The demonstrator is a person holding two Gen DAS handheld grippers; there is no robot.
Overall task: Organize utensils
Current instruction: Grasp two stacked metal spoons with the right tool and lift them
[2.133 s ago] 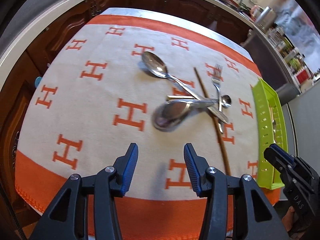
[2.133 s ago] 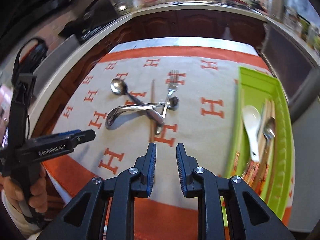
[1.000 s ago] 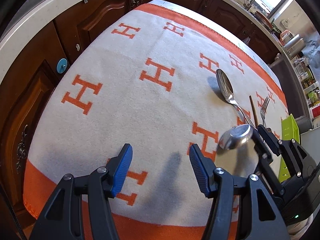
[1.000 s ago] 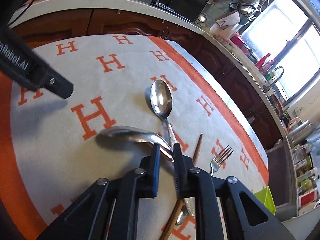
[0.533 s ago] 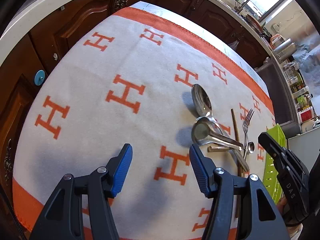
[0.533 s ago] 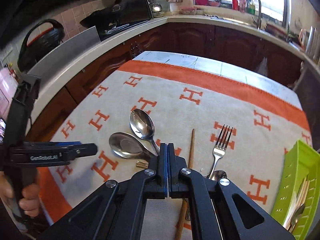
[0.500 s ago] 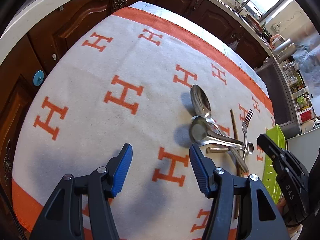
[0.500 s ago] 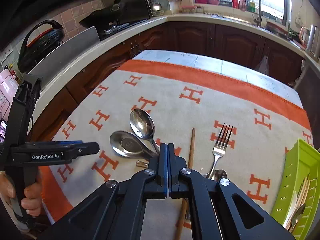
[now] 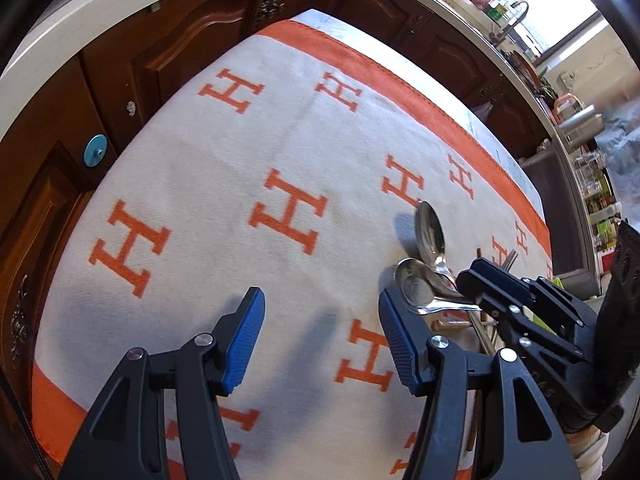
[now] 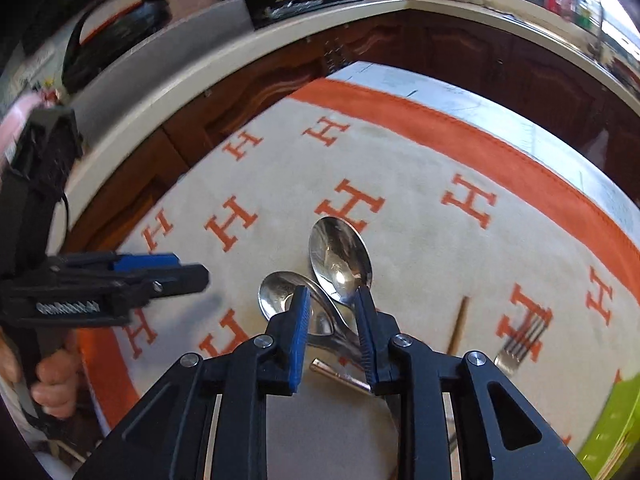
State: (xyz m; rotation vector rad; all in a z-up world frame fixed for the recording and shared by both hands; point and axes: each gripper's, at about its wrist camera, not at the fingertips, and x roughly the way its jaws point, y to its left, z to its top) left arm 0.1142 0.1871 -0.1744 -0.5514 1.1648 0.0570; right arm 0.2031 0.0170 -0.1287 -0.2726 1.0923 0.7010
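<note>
Opening my right gripper (image 10: 332,300) over the ladle (image 10: 288,300), nothing clamped. Left gripper (image 9: 320,336) apart, empty. Spoon (image 10: 340,260) at twelve o'clock, fork (image 10: 524,336) at three; most unsorted.

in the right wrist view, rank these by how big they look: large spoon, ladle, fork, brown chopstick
1. large spoon
2. ladle, partly hidden by the fingers, so unsure against the spoon
3. fork and brown chopstick: both cut off by the gripper, too close to rank

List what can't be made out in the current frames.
- Green plastic tray: right wrist view, cut by the edge; contents unreadable.
- Steel fork: right wrist view, motion-blurred; handle hidden by the right gripper.
- Wooden chopstick: left wrist view, mostly behind the right gripper.
- Ladle handle: gripper body covers it.
</note>
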